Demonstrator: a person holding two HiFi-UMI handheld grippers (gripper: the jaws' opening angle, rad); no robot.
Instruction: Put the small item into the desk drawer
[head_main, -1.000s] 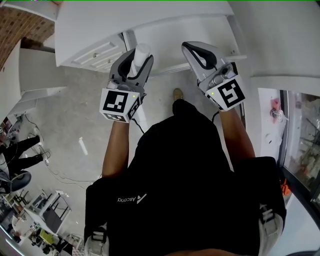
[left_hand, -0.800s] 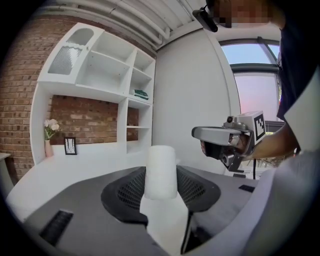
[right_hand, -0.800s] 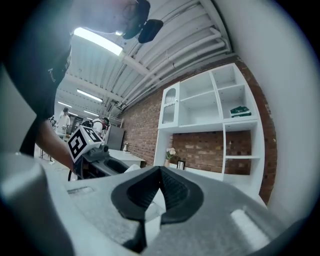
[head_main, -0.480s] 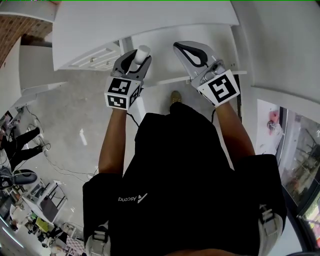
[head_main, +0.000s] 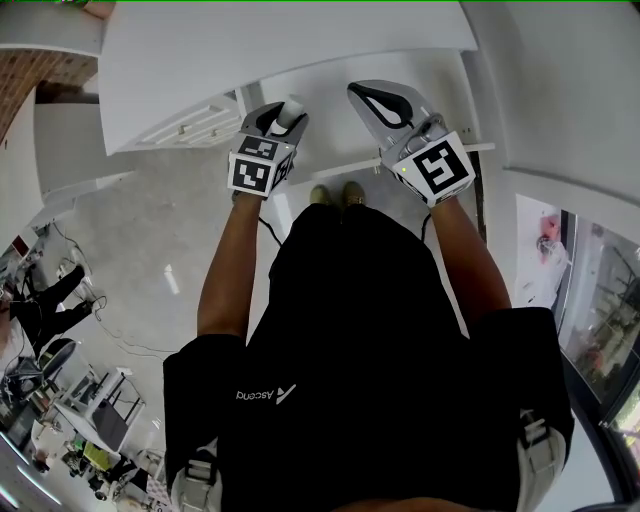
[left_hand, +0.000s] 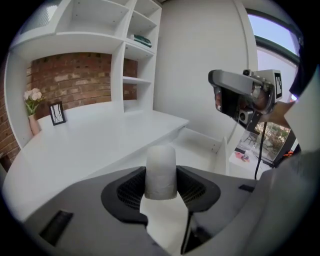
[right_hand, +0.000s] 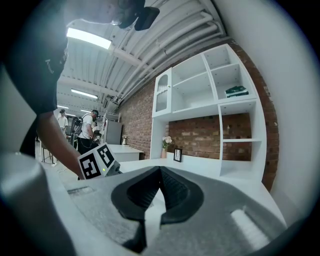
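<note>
holds small white cylindrical item (left_hand: 160, 170) in left tongs (head_main: 279, 117) before open white desk drawer (left_hand: 199, 143); right tongs (right_hand: 159, 172) closed, empty; drop-in pending.

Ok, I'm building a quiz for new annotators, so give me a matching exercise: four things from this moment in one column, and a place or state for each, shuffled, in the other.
Things:
1. left gripper
2. right gripper
3. frame
4. book

Places or states:
A. on an upper shelf
B. shut, nothing in it
C. on the desk, beside the flowers
D. shut on the cylinder

Pairs: 1-D, 2-B, 3-C, 4-A
</note>
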